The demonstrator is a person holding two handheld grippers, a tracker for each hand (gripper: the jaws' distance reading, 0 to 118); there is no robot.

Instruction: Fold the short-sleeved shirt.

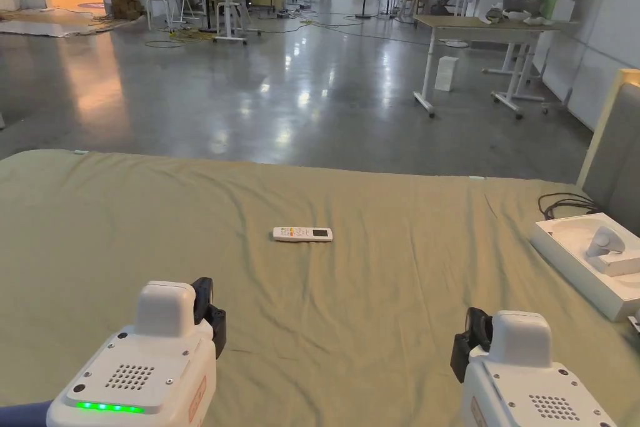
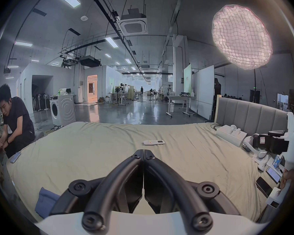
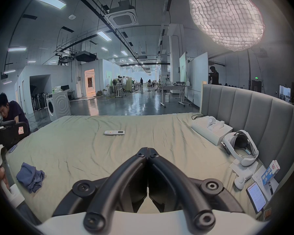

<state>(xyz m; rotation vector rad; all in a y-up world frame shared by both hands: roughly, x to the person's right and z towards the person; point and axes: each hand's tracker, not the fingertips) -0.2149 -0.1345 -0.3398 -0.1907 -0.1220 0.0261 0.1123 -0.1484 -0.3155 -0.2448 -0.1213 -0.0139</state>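
A crumpled blue shirt lies in a heap on the green bed sheet, near the bed's left front corner; it also peeks out beside the left jaw in the left gripper view. My left gripper hovers low over the sheet at the front left, its jaws shut with nothing between them. My right gripper hovers at the front right, also shut and empty. Both point toward the far edge of the bed. The shirt sits left of both grippers, apart from them.
A white remote control lies mid-bed. By the grey headboard on the right are a white box, a headset, a carton and a phone. A person sits past the bed's left side.
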